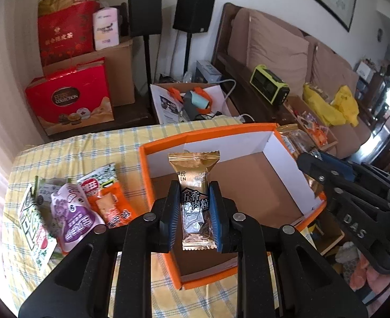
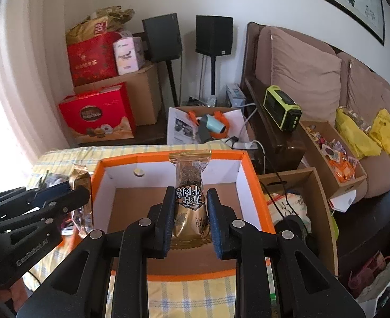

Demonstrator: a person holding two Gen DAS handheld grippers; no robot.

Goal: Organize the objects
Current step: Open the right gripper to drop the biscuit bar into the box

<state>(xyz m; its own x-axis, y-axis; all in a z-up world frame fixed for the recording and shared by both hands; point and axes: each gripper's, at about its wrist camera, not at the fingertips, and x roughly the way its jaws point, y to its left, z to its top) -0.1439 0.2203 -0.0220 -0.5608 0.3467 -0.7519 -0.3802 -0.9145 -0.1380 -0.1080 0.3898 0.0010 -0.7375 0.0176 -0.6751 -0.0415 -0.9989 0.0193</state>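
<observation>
Reading "五香肉粒": gold packet point(image 1: 195, 198)

Left gripper point(image 1: 195, 206) and right gripper point(image 2: 191, 213) angle downward, jaws clamped.

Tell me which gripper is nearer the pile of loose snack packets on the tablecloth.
Left. The left gripper, shut on a gold packet, sits beside the snack pile at the orange box edge. The right gripper, holding its own gold packet, is over the box's far side.

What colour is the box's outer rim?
Orange, with white inner walls; the box shows best in the right wrist view.
</observation>
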